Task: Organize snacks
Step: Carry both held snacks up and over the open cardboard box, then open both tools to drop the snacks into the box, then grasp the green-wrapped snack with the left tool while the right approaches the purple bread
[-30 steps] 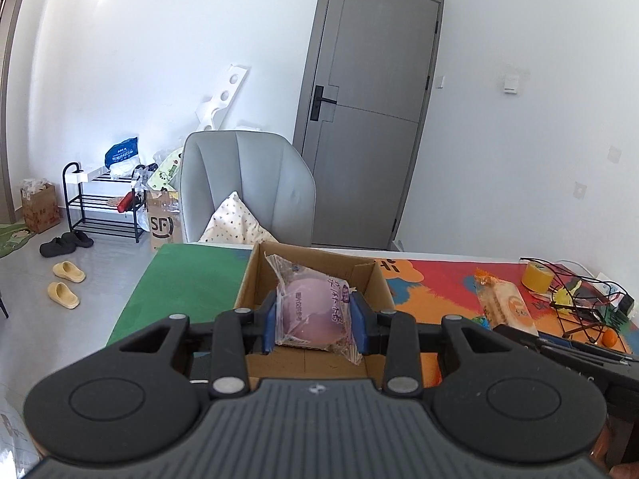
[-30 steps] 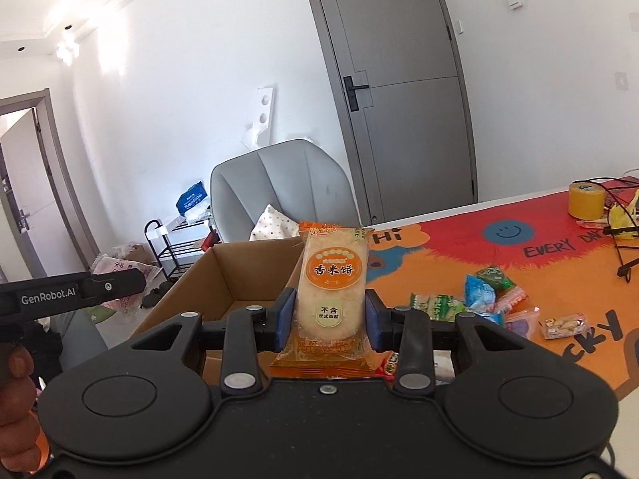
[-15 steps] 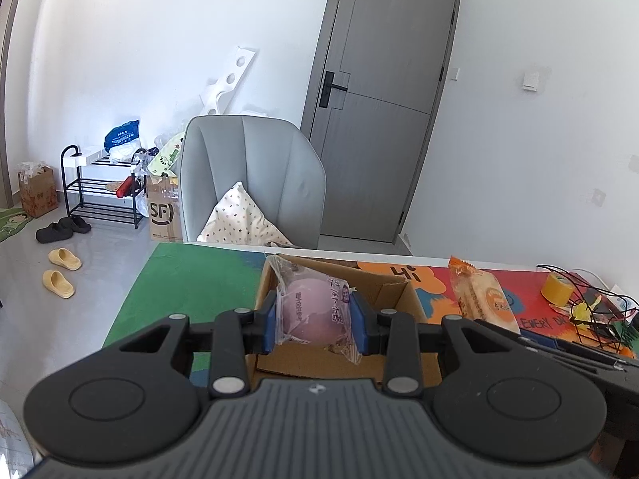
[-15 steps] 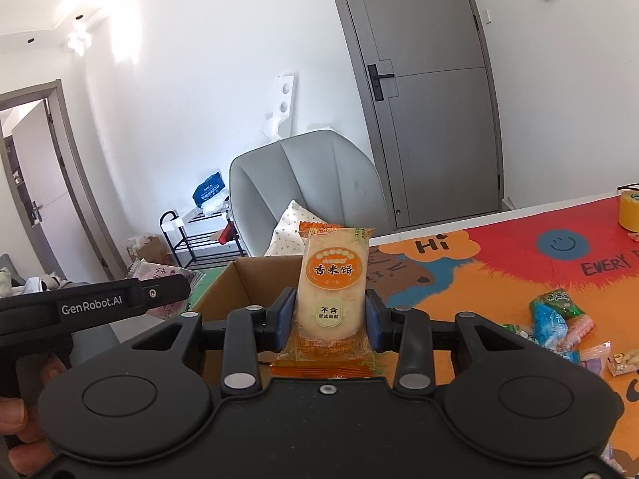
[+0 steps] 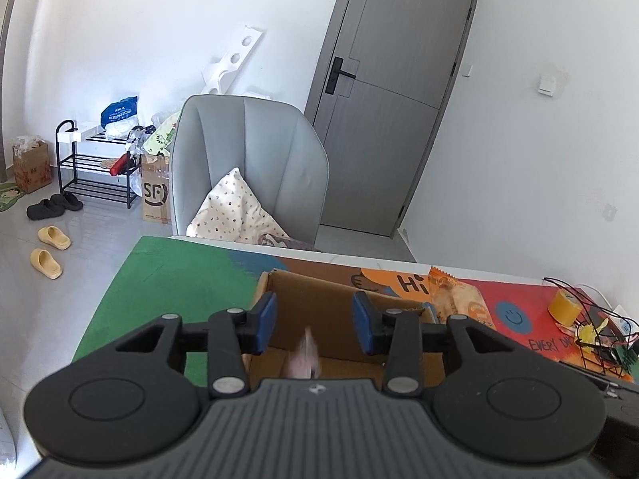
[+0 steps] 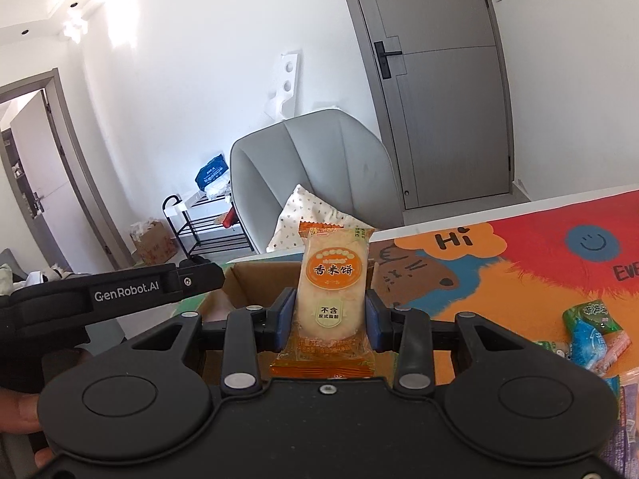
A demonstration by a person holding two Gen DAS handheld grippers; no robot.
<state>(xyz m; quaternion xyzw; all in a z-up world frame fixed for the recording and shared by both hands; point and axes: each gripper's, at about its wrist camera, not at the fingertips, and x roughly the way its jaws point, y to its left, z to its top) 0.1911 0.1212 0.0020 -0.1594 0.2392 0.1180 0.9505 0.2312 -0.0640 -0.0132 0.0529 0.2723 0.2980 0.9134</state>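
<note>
My left gripper [image 5: 313, 321] hangs over the open cardboard box [image 5: 319, 299] and its jaws are opening. The pink wrapped snack [image 5: 305, 355] is a blur below the pads, free of them and dropping into the box. My right gripper [image 6: 329, 321] is shut on an orange rice cracker packet [image 6: 331, 283], held upright just in front of the cardboard box [image 6: 255, 279]. That rice cracker packet [image 5: 455, 299] also shows in the left wrist view, to the right of the box. The body of the left gripper [image 6: 120, 291] crosses the right wrist view at left.
A colourful mat [image 6: 539, 255] covers the table, with green at the left end [image 5: 179, 275]. Several loose snack packets [image 6: 591, 331] lie at right. A yellow tape roll [image 5: 565, 307] and a wire rack [image 5: 599, 339] stand at far right. A grey chair [image 5: 247, 167] sits behind the table.
The left gripper's jaws have spread and the pink snack has slipped out, falling toward the box. Both grippers have shifted across the table toward the box; the right one keeps its cracker packet.
</note>
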